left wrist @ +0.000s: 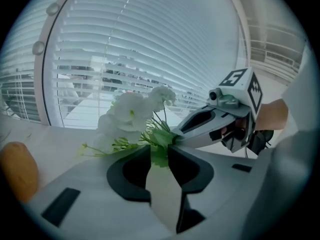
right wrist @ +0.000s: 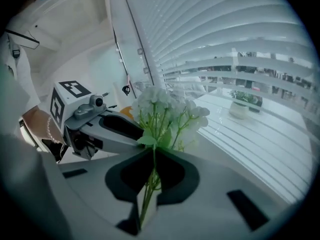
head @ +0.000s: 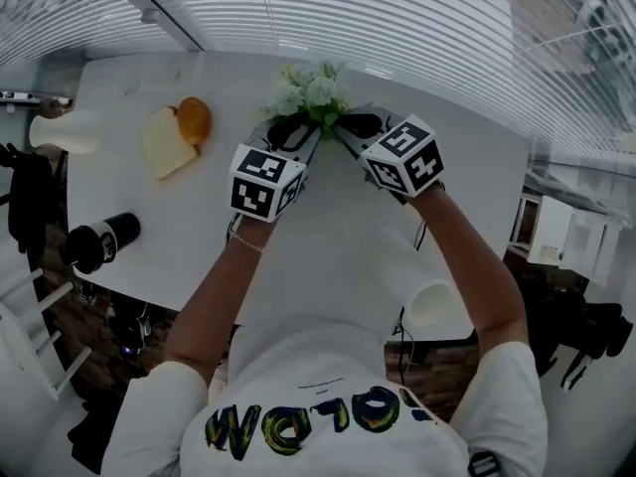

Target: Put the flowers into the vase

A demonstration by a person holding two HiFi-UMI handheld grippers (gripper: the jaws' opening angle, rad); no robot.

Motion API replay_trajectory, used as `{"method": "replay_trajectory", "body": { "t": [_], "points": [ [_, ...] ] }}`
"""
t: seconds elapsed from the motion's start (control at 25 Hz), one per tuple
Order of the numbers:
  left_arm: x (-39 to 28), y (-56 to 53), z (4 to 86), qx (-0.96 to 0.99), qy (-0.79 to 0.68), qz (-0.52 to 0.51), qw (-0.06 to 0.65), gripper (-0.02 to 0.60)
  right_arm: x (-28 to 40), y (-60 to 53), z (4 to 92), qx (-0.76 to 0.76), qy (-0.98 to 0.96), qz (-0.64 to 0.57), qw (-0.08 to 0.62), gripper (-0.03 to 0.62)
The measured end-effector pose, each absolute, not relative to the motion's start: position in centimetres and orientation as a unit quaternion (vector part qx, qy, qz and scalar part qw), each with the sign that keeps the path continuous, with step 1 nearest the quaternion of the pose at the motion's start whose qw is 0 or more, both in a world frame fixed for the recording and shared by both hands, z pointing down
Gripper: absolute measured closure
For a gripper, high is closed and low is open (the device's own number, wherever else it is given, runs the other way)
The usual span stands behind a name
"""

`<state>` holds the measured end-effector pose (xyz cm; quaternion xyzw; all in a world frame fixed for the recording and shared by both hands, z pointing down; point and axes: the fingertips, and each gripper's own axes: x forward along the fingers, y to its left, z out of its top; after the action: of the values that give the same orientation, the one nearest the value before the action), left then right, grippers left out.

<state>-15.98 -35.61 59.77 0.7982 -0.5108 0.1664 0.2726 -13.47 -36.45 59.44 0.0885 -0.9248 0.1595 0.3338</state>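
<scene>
A bunch of white flowers with green stems is held up over the far side of the white table. My right gripper is shut on the stems, which run down between its jaws under the blooms. My left gripper meets it tip to tip from the left. Its jaws stand apart with green leaves between the tips, below the blooms. A tall white tube-shaped vase stands near the table's front edge, behind my right forearm.
A slice of bread and an orange bun lie on the left of the table. A black flask lies at its left front corner, and a white bottle-shaped vessel at the left edge. Window blinds run behind the table.
</scene>
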Motion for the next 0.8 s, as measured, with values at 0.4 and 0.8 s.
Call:
{"method": "replay_trajectory", "body": {
  "t": [0.4, 0.8],
  "points": [
    [-15.6, -35.5, 54.5, 0.813, -0.513, 0.128, 0.244, 0.456, -12.7, -36.5, 54.3, 0.112, -0.938, 0.136, 0.3, 0.569],
    [-15.0, -35.2, 49.5, 0.825, -0.511, 0.104, 0.22, 0.437, -11.4, -36.6, 48.9, 0.139, -0.946, 0.102, 0.275, 0.569]
  ]
}}
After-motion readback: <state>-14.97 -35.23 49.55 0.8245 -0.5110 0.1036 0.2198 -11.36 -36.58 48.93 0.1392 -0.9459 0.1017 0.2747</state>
